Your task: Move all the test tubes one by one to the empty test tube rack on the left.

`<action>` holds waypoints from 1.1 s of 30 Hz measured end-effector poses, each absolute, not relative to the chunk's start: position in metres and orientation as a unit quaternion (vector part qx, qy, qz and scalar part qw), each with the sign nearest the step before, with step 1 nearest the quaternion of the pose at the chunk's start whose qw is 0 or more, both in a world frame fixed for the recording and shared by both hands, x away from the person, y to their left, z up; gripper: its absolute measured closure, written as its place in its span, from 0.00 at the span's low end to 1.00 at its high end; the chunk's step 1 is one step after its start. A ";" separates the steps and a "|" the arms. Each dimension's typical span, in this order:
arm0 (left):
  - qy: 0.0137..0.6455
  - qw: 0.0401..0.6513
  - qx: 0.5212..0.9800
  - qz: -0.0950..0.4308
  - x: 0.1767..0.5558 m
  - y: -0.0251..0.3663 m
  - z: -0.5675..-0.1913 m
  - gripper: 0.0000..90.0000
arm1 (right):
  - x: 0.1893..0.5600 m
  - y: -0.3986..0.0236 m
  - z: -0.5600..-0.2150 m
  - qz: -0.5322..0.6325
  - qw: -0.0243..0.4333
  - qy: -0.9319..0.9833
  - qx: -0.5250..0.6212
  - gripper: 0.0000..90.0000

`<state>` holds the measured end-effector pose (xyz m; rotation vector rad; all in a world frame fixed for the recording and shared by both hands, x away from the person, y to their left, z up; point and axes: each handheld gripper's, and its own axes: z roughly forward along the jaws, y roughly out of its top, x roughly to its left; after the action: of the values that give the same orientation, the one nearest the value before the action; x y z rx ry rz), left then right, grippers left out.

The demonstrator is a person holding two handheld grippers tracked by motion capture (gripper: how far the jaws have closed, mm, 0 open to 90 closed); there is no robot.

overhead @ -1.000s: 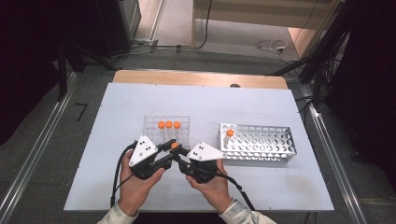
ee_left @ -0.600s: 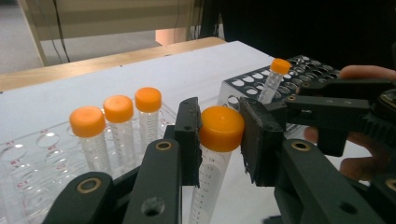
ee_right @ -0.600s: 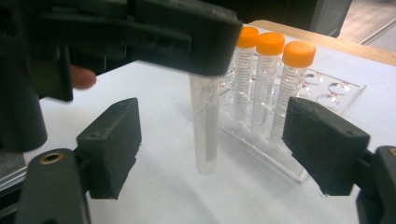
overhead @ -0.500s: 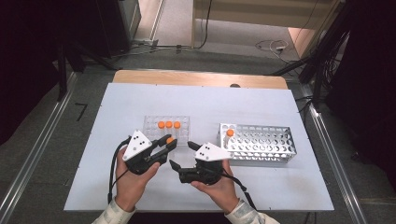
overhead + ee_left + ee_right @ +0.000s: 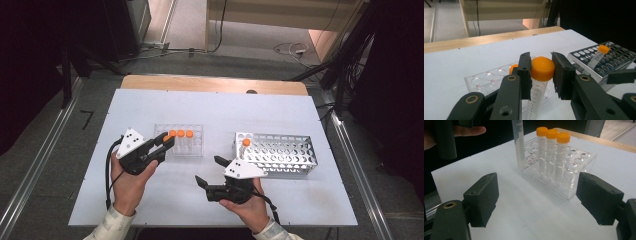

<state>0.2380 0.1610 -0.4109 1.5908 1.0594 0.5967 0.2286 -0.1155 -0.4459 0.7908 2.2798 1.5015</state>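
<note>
My left gripper (image 5: 166,140) is shut on the orange cap of a clear tube (image 5: 541,68), holding it upright just in front of the clear plastic rack (image 5: 192,150). That rack holds three orange-capped tubes (image 5: 180,134) in its back row. The held tube's body (image 5: 518,142) hangs beside the three racked tubes (image 5: 552,150) in the right gripper view. My right gripper (image 5: 212,171) has just opened its jaws; it stands open with nothing between them, low over the table, right of the left gripper.
A metal rack (image 5: 285,155) with many holes stands at the right, with one orange-capped tube (image 5: 245,145) leaning in its near-left corner. A wooden strip (image 5: 215,84) runs along the table's far edge.
The two grippers met at the tube a second ago. The right one has opened, let go and drawn back to the right. The left one has moved left, still holding the tube.
</note>
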 end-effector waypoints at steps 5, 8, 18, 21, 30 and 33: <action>0.447 0.543 0.661 0.263 0.242 0.165 -0.407 0.78 | 0.227 -0.129 -0.447 0.519 0.153 0.792 0.282 0.19; 0.447 0.541 0.659 0.270 0.245 0.167 -0.405 0.78 | 0.227 -0.136 -0.447 0.519 0.155 0.790 0.286 0.20; 0.452 0.537 0.650 0.290 0.257 0.174 -0.398 0.78 | 0.229 -0.154 -0.450 0.514 0.160 0.786 0.303 0.20; 0.454 0.537 0.647 0.295 0.261 0.174 -0.395 0.78 | 0.230 -0.158 -0.450 0.515 0.162 0.784 0.308 0.20; 0.459 0.529 0.646 0.303 0.274 0.174 -0.395 0.78 | 0.231 -0.166 -0.450 0.516 0.165 0.779 0.317 0.20; 0.460 0.528 0.648 0.301 0.276 0.172 -0.398 0.78 | 0.232 -0.167 -0.449 0.516 0.166 0.777 0.319 0.20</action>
<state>0.2760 0.1723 -0.3983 1.5475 1.0980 0.7202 0.2319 -0.1674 -0.4494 0.9085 2.2127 1.4700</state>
